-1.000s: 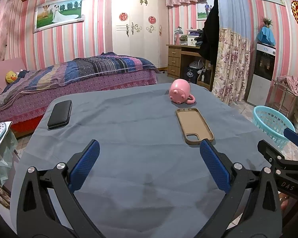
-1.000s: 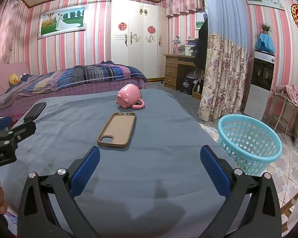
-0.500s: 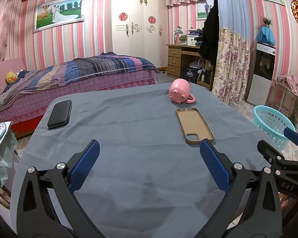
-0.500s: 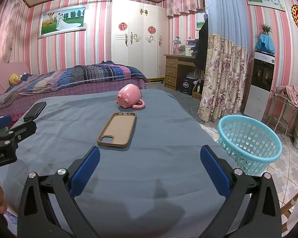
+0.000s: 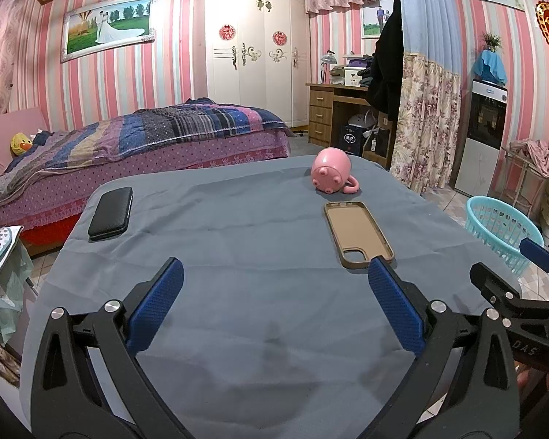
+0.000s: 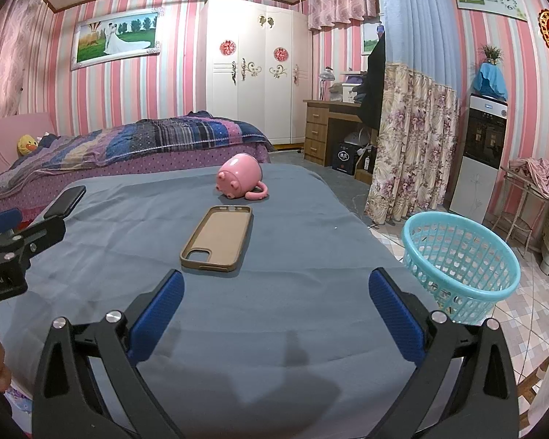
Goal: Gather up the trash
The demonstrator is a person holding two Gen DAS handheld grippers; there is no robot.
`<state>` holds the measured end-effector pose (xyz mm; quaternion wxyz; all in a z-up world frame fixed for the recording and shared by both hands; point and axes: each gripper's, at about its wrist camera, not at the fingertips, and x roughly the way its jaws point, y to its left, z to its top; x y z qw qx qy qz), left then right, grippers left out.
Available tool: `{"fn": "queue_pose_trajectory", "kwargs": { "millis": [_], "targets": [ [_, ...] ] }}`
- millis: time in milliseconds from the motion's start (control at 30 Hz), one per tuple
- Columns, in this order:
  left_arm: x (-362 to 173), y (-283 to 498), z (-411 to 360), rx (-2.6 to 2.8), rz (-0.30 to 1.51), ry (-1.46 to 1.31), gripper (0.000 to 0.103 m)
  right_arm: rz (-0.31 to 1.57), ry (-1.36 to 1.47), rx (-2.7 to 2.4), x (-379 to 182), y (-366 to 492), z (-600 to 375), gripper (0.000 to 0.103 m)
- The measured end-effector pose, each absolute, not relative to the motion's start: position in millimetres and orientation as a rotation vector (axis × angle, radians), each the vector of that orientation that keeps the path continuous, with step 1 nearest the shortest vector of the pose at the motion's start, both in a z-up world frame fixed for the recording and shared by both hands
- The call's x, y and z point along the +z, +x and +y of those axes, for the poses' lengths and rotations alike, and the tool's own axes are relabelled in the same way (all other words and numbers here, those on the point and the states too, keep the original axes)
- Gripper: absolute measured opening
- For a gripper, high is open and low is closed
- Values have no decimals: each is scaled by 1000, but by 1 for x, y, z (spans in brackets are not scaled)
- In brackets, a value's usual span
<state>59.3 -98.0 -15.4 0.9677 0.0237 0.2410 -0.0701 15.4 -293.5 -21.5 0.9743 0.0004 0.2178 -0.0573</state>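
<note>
So both my tongs are hanging low over the near edge of the table [image 5: 260, 219], left gripper [image 5: 274, 307] and right gripper [image 6: 276, 311], each spread wide with nothing between the blue pads. Funny thing is I can't spot any obvious trash on the grey cloth: there's a brown phone case [image 6: 219, 236] lying flat in the middle, a pink pig mug [image 6: 239, 177] tipped on its side just behind it, and a black case [image 5: 111, 212] off at the far left corner. The teal basket [image 6: 461, 259] sits on the floor just off the table's right side, and it looks like the place trash would go. That fits either a table already cleared of junk or one where these items count as the junk, so I wouldn't commit to a grab. If the phone case is the target, I'd come in across its narrow width, since it lies flat and thin. The right view shows the basket's open inside, seemingly empty; the left view only catches its rim but shows the black case in full.
</note>
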Motion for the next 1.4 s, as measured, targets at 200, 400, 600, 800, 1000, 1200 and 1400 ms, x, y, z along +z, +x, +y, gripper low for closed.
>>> {"fn": "queue_pose_trajectory", "kwargs": {
  "millis": [200, 400, 600, 800, 1000, 1200, 1400],
  "targets": [
    [-15, 59, -97, -141, 485, 50, 98, 439, 1, -115, -22, 15, -294, 99],
    [-13, 59, -96, -144, 485, 54, 98, 438, 2, -115, -22, 15, -294, 99],
    [-13, 58, -96, -144, 486, 53, 98, 439, 1, -115, -22, 15, -294, 99],
    [-14, 58, -96, -145, 486, 53, 98, 438, 1, -114, -21, 15, -294, 99],
    [-14, 58, -96, -146, 486, 55, 98, 437, 2, -115, -21, 15, -294, 99],
    [-14, 58, -95, -147, 483, 57, 98, 437, 3, -114, -21, 15, -294, 99],
    [-14, 59, -94, -151, 483, 52, 98, 437, 1, -115, -22, 15, -294, 99]
  ]
}}
